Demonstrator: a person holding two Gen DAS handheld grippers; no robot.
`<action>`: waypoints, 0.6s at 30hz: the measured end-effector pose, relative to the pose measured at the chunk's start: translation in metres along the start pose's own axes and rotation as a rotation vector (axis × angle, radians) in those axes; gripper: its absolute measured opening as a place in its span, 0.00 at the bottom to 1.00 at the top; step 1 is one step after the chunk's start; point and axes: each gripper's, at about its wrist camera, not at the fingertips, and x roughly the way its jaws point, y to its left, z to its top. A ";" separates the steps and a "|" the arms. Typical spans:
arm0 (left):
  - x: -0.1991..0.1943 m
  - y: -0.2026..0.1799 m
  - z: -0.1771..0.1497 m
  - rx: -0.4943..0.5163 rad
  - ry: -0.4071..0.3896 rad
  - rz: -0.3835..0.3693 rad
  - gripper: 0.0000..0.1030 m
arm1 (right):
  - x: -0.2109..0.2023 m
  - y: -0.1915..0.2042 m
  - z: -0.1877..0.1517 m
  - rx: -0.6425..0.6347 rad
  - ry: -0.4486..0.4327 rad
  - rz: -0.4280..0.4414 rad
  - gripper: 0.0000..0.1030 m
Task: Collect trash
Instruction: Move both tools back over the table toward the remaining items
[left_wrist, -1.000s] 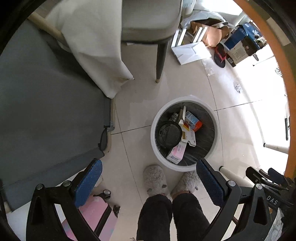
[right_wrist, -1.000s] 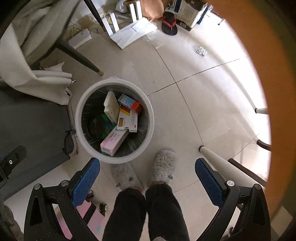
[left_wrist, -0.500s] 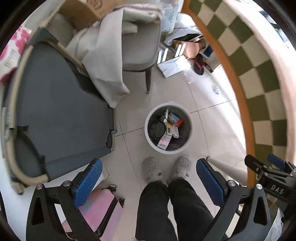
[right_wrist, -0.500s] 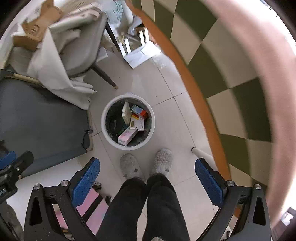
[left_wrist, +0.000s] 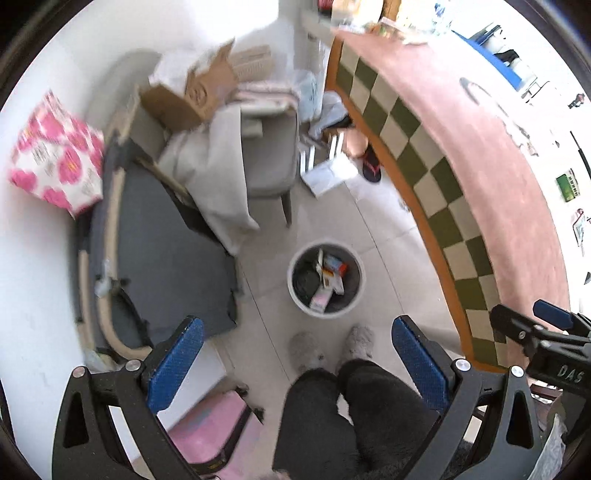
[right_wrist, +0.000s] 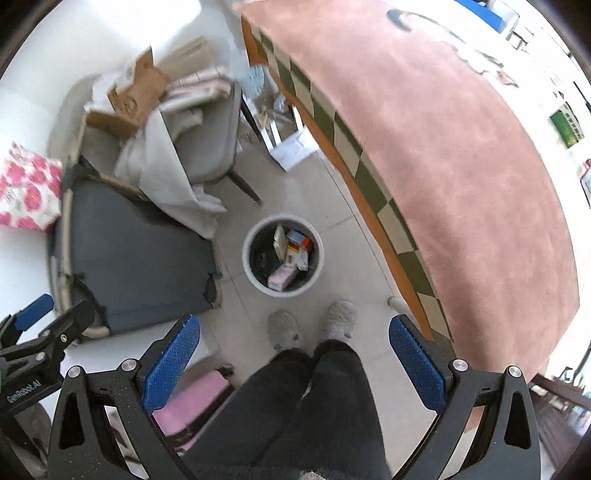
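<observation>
A white round trash bin (left_wrist: 357, 295) stands on the tiled floor far below, also in the right wrist view (right_wrist: 251, 275). It holds several small boxes, among them a pink one (left_wrist: 320, 297) (right_wrist: 281, 277). My left gripper (left_wrist: 297, 365) is open and empty, high above the floor. My right gripper (right_wrist: 293, 363) is open and empty too, at about the same height. A green packet (right_wrist: 567, 125) lies on the pink tabletop (right_wrist: 461, 155) at the far right, also in the left wrist view (left_wrist: 569, 186).
The person's legs and grey slippers (left_wrist: 334, 347) stand just before the bin. A grey cot (left_wrist: 162, 258) lies to the left. A chair with cloth and a cardboard box (left_wrist: 192, 99) stands behind. The table's checkered cloth edge (left_wrist: 424, 173) runs on the right. Papers (left_wrist: 328, 173) litter the floor.
Both grippers have risen well above the floor, so the bin looks much smaller and the pink tabletop has come into view. Both stayed open and empty.
</observation>
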 end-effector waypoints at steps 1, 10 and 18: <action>-0.006 -0.001 0.003 0.002 -0.017 0.008 1.00 | -0.007 -0.003 0.001 0.016 -0.012 0.014 1.00; -0.046 -0.081 0.070 0.115 -0.155 0.075 1.00 | -0.060 -0.078 0.048 0.190 -0.130 0.076 1.00; -0.039 -0.264 0.150 0.333 -0.198 0.009 1.00 | -0.089 -0.274 0.096 0.515 -0.202 -0.015 1.00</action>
